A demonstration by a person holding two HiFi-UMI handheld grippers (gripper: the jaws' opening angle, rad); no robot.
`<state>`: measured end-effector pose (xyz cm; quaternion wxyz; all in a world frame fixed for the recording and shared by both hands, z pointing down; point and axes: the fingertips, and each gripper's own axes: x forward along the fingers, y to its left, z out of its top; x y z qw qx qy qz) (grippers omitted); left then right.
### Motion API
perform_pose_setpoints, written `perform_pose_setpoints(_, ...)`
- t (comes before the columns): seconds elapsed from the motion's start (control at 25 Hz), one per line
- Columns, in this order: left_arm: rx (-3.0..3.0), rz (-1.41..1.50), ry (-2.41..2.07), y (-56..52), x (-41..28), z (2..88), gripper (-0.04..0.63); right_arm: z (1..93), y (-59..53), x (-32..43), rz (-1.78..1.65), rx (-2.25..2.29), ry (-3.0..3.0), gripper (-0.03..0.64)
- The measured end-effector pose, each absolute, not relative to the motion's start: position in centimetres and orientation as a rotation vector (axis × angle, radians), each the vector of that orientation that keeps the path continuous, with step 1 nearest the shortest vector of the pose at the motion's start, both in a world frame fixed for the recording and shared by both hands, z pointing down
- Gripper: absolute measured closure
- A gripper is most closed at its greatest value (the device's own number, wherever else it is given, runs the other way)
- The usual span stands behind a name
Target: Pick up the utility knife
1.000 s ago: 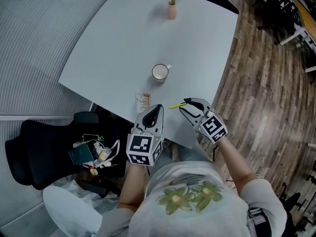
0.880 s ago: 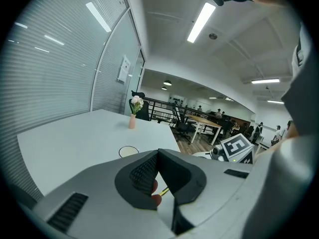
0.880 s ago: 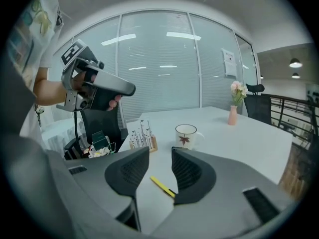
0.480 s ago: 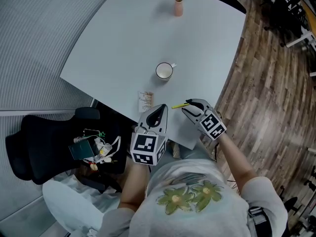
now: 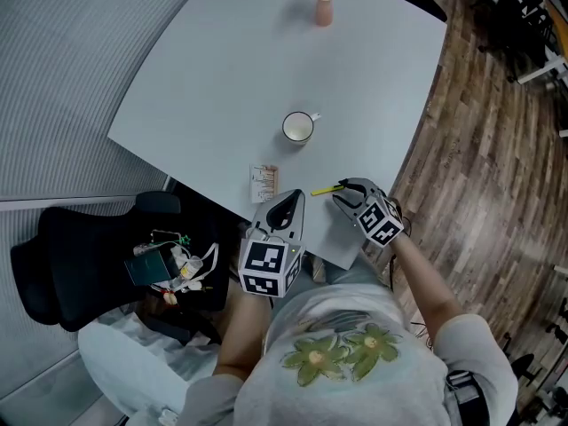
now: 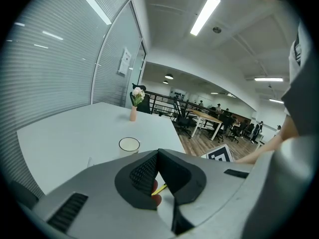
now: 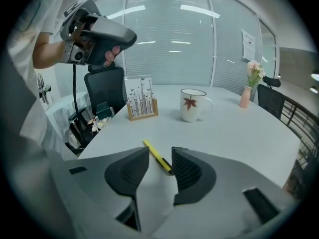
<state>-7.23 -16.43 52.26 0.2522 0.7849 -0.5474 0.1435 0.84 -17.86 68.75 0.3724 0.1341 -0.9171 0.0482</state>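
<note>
The yellow utility knife (image 5: 325,189) lies flat near the front edge of the white table (image 5: 231,69). My right gripper (image 5: 343,195) is open at the knife's right end. In the right gripper view the knife (image 7: 154,154) runs between the two pads, its near end by the right pad; the right gripper (image 7: 160,153) is not closed on it. My left gripper (image 5: 290,200) hovers just left of the knife over the table edge, shut and holding nothing. In the left gripper view a sliver of the knife (image 6: 160,187) shows below the touching tips of the left gripper (image 6: 158,153).
A white mug (image 5: 300,127) stands behind the knife, and a small wooden card holder (image 5: 264,183) sits to its left. A pink vase (image 5: 324,11) with flowers is at the far edge. A black office chair (image 5: 80,264) with clutter stands at left; wooden floor lies at right.
My right gripper has edged forward, so the knife's end now lies between its open jaws. The left gripper has stayed put. The head camera has shifted slightly.
</note>
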Motion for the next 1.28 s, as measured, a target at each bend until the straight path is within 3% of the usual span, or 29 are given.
perform_pose_setpoints(0.6,2.108,0.419,-1.457,-16.6,-7.5,53.7,0.594,72.0,-18.5,0.8,0.008,0.244,-2.222,0.469)
perform_pose_setpoints(1.0,2.096,0.426,-1.443,-16.6,-7.5,54.3,0.594,72.6,-18.0,0.5,-0.058,0.177,-2.183,0.555)
perform_pose_setpoints(1.28,2.100,0.431,-1.439,-16.6,-7.2,54.1,0.594,72.5,-18.1,0.6,-0.032,0.176,-2.177,0.560)
